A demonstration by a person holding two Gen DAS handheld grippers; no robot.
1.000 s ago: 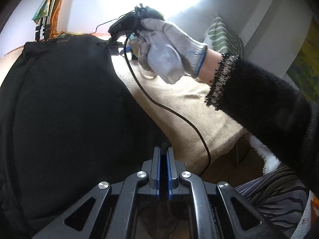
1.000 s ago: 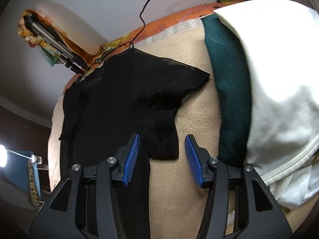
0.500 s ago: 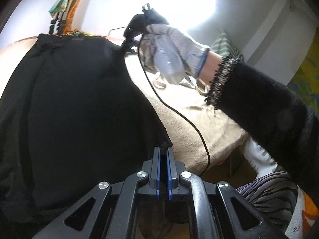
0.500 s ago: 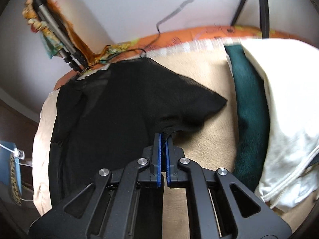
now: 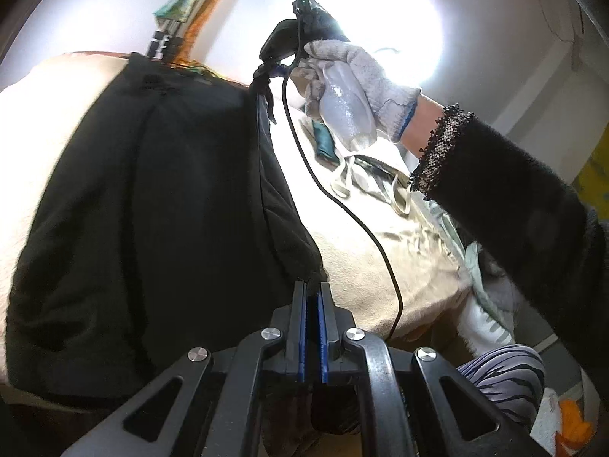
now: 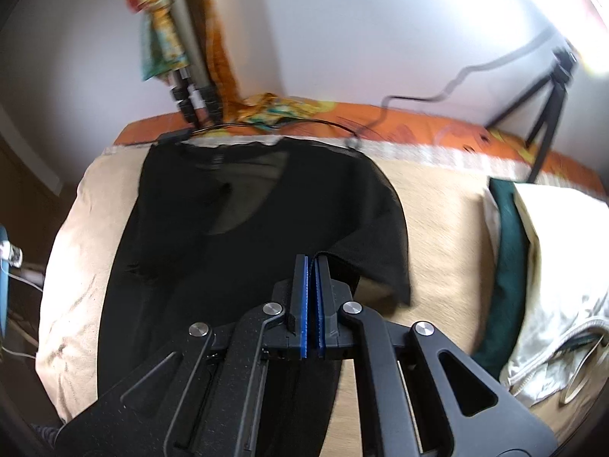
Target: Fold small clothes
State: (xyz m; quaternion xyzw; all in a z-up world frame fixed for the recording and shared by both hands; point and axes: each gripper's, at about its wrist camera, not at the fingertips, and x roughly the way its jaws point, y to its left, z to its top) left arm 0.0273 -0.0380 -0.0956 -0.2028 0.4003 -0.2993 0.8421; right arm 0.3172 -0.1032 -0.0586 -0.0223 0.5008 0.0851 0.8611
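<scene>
The left gripper [image 5: 313,293] is clenched on the near hem of the black shirt [image 5: 152,205]. The right gripper [image 6: 313,266] pinches the same black shirt [image 6: 243,221] at its sleeve edge. The shirt lies spread across the beige blanket [image 6: 437,221]; right of the shirt, on that blanket, sit a green cloth [image 6: 508,251] and a cream garment [image 6: 559,259].

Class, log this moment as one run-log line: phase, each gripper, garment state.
phase: fold started | left gripper: shut on black thin-fabric top | right gripper: shut on its sleeve | top: lying on beige blanket
</scene>
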